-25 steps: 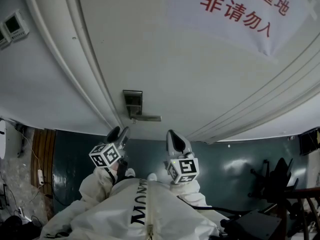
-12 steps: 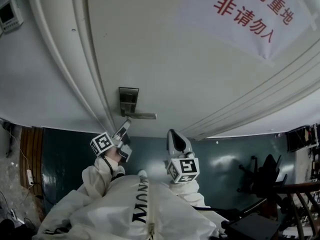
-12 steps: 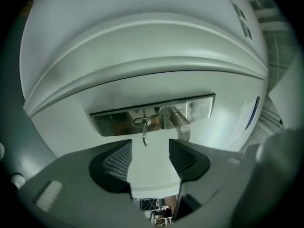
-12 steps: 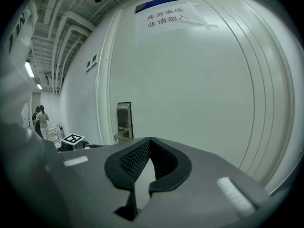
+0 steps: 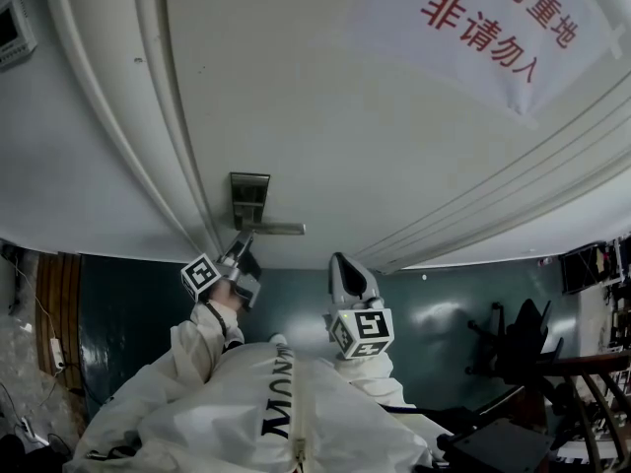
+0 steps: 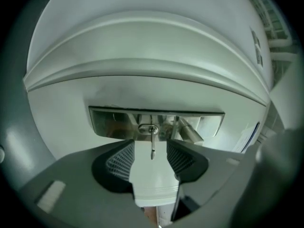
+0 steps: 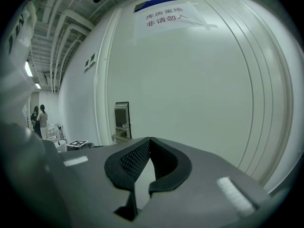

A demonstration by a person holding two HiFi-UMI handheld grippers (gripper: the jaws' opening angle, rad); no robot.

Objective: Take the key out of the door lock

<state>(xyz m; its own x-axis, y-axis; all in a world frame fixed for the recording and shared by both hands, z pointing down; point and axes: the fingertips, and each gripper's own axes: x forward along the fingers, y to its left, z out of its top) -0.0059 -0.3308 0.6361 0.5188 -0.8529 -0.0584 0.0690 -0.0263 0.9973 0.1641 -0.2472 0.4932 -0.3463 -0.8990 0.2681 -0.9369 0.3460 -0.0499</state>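
Note:
A thin metal key sticks out of the keyhole in the steel lock plate on the white door. My left gripper is right at the plate with the key between its two ribbed pads. The jaws have just been closing a little, but a gap shows on each side of the key, so the gripper is open. In the head view the left gripper reaches the door just below the lock plate. My right gripper hangs back from the door, shut and holding nothing.
The lever handle juts right from the plate, beside the key. A paper sign with red print hangs high on the door. Two people stand far off down the hall. A dark chair stands at the right.
My left gripper has moved from beside my body to the door under the lock plate and has rolled about its own line. The right gripper has stayed put.

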